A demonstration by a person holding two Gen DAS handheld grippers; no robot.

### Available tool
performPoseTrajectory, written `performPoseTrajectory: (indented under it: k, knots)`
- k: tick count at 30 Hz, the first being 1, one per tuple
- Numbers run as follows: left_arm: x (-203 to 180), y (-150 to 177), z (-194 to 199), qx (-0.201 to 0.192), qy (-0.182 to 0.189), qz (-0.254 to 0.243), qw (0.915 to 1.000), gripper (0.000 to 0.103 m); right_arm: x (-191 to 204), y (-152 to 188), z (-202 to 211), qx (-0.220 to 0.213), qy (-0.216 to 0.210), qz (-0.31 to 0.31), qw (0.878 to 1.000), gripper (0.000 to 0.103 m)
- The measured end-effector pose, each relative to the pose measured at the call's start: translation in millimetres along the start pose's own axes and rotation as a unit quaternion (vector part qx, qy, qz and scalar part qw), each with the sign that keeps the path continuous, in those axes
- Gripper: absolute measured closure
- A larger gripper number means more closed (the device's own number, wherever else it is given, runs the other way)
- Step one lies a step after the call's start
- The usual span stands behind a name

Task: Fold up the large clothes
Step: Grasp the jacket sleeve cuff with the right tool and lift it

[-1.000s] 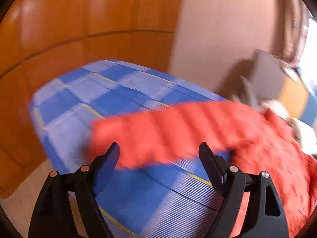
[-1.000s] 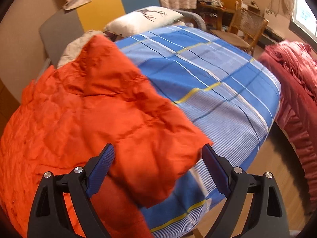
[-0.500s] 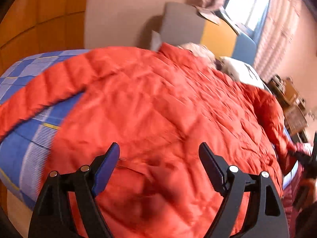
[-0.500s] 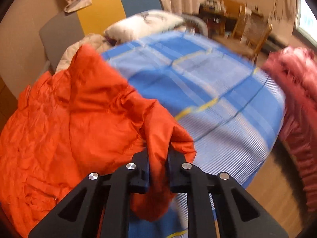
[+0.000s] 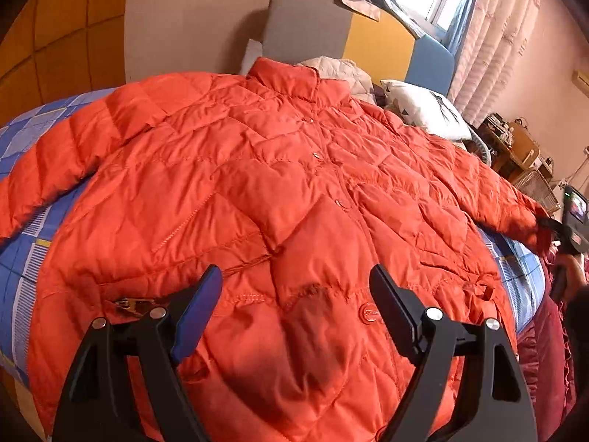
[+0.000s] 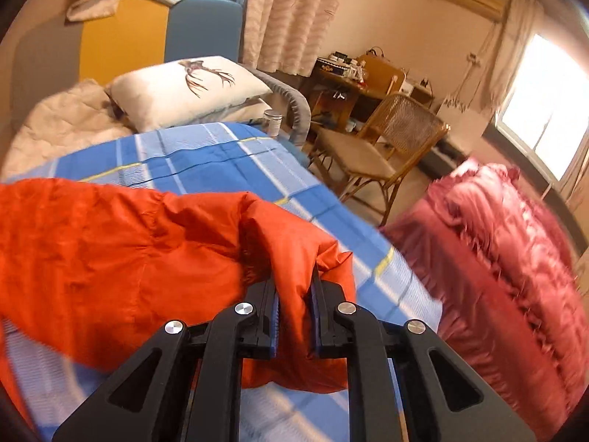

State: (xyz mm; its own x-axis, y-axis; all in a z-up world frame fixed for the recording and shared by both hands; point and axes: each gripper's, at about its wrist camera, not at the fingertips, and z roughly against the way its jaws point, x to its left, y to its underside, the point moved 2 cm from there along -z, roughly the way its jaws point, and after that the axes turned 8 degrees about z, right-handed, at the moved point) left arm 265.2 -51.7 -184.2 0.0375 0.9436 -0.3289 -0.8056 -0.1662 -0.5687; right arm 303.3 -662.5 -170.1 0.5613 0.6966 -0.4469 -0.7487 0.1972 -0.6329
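An orange quilted jacket (image 5: 279,191) lies front up, spread across a bed with a blue checked sheet (image 5: 22,228). Its collar points to the headboard and one sleeve (image 5: 55,162) stretches out to the left. My left gripper (image 5: 294,298) is open and empty, above the jacket's lower front. My right gripper (image 6: 294,287) is shut on the cuff of the other sleeve (image 6: 291,243) and holds it out over the sheet (image 6: 206,169). It shows far right in the left wrist view (image 5: 552,224).
A white pillow (image 6: 187,88) and a cream quilt (image 6: 62,125) lie at the head of the bed. A wicker chair (image 6: 383,143) and a cluttered desk (image 6: 353,73) stand beyond it. A dark red bedspread (image 6: 508,265) lies to the right.
My right gripper shut on the sleeve cuff and pulled it outward to the right. My left gripper swung from the left sleeve to over the jacket's lower front, still open.
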Motion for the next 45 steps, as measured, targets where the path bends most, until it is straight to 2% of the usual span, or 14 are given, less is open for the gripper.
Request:
performPoseTrajectory:
  k: [4,5,6,8,14,16,20,23,25,27,30,32,39,45]
  knots:
    - [-6.6,-2.2,-6.3,0.01,0.002,-0.011,0.9999,0.021,10.7,-6.5,-32.2,0.022,-0.005,-0.004,1.0,0.09]
    - [-8.4,-3.3,-8.1,0.011,0.0,-0.015,0.9998,0.02,11.2,-4.1,-37.2,0.031,-0.009,-0.014,0.999,0.078]
    - [-9.5,-4.1,-9.8,0.012,-0.002,-0.018,0.9998,0.019,9.3,-0.9,-40.9,0.034,-0.014,-0.029,0.999,0.054]
    - [-12.2,-7.3,-14.7,0.017,-0.004,-0.02,0.9996,0.019,3.4,4.0,-38.6,0.028,-0.018,-0.06,0.998,0.036]
    - [-24.3,-24.0,-29.3,0.017,-0.001,-0.029,0.9994,0.018,-4.4,35.4,-2.2,0.021,-0.107,-0.176,0.978,0.036]
    - [-28.3,-29.9,-36.0,0.022,0.006,-0.027,0.9994,0.018,1.8,49.3,3.1,0.029,-0.158,-0.228,0.96,0.036]
    - [-37.0,-42.2,-50.6,0.028,0.015,-0.03,0.999,0.017,14.9,67.7,-4.2,0.055,-0.202,-0.315,0.926,0.036]
    - [-40.7,-51.0,-61.8,0.042,0.014,-0.026,0.9987,0.017,24.1,77.8,-18.9,0.089,-0.214,-0.363,0.902,0.045]
    - [-42.4,-54.9,-63.4,0.044,0.008,-0.027,0.9986,0.017,28.9,76.4,-22.7,0.094,-0.206,-0.372,0.9,0.048]
    - [-44.3,-58.0,-63.2,0.051,0.003,-0.03,0.9983,0.017,32.3,70.3,-29.0,0.105,-0.215,-0.376,0.895,0.064]
    - [-41.6,-58.6,-62.0,0.061,-0.015,-0.028,0.9976,0.017,33.6,58.8,-35.5,0.122,-0.228,-0.372,0.891,0.089]
    - [-35.9,-57.9,-59.9,0.068,-0.022,-0.017,0.9973,0.017,35.6,44.7,-29.2,0.117,-0.225,-0.348,0.902,0.095]
    - [-10.1,-57.8,-50.7,0.024,-0.031,0.017,0.9991,0.019,93.0,-31.9,38.1,-0.003,-0.282,-0.174,0.944,0.096]
    - [12.1,-56.1,-45.7,0.004,-0.025,0.046,0.9986,0.023,188.7,-56.2,113.3,-0.055,-0.361,-0.044,0.93,0.096]
